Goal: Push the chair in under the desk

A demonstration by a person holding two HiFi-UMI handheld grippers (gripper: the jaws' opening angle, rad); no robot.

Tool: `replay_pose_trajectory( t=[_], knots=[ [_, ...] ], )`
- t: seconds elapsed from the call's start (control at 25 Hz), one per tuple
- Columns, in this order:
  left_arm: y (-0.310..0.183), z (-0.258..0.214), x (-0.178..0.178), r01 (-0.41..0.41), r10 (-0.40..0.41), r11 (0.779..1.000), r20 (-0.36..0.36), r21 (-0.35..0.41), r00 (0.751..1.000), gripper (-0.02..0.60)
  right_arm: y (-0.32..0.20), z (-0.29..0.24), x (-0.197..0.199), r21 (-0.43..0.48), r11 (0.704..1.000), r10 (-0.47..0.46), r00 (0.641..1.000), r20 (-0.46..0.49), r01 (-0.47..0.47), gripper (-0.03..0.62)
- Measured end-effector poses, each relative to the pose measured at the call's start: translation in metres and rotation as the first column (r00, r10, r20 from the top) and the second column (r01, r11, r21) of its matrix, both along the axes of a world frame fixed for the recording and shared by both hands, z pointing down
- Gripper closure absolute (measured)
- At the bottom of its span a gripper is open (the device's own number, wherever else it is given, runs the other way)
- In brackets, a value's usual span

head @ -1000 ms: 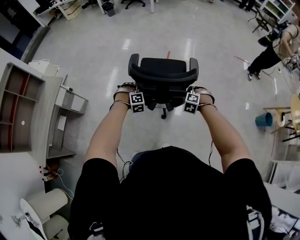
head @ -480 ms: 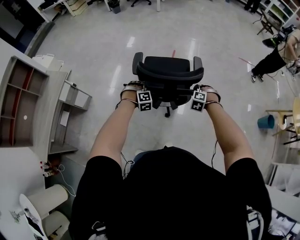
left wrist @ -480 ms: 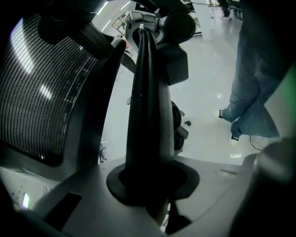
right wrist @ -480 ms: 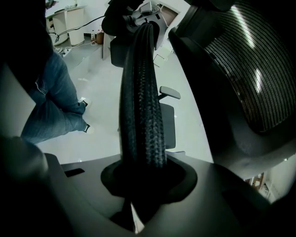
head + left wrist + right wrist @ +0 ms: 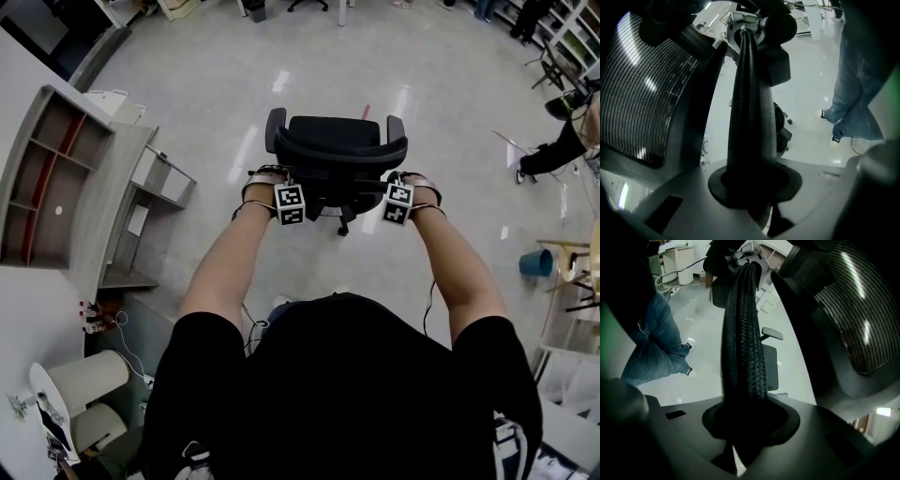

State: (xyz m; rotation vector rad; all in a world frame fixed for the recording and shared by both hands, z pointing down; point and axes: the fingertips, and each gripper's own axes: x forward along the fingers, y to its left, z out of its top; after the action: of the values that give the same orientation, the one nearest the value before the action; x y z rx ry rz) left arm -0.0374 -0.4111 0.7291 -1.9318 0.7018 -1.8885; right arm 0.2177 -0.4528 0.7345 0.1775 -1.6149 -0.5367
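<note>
A black office chair stands on the shiny floor in front of me, its back toward me. My left gripper is shut on the left side of the backrest rim, with the mesh back to its left. On the other side, my right gripper is shut on the textured rim, the mesh at its right. The white desk with a shelf unit lies at the left of the head view, apart from the chair.
A grey drawer cabinet stands beside the desk, and white round bins sit at the lower left. A person crouches at the far right near a blue bucket. Open floor surrounds the chair.
The chair and both grippers have shifted a little left across the floor, away from the red floor mark and toward the desk side. Both grips on the rim look the same.
</note>
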Motion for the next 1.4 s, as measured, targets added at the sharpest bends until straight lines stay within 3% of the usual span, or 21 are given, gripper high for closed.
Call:
replay_pose_trajectory(
  t=[0.44,0.84,1.16,1.4],
  knots=[
    [0.056,0.001,-0.085,0.145,-0.145,0.989,-0.004,0.001,0.989,0.512,0.021,0.000,-0.094,-0.001,0.990,-0.144,0.990,-0.001,0.144,0.513],
    [0.126,-0.004,-0.160,0.301,-0.301,0.954,0.004,-0.002,0.954,0.512,0.051,-0.003,-0.184,-0.001,0.955,-0.297,0.955,0.001,0.297,0.514],
    [0.199,-0.003,-0.232,0.432,-0.432,0.902,0.000,-0.003,0.902,0.512,0.093,-0.001,-0.274,0.001,0.903,-0.429,0.903,-0.002,0.429,0.513],
    [0.264,-0.002,-0.278,0.539,-0.539,0.842,0.003,-0.002,0.842,0.512,0.130,0.000,-0.340,0.003,0.844,-0.537,0.844,-0.004,0.537,0.513]
  ],
)
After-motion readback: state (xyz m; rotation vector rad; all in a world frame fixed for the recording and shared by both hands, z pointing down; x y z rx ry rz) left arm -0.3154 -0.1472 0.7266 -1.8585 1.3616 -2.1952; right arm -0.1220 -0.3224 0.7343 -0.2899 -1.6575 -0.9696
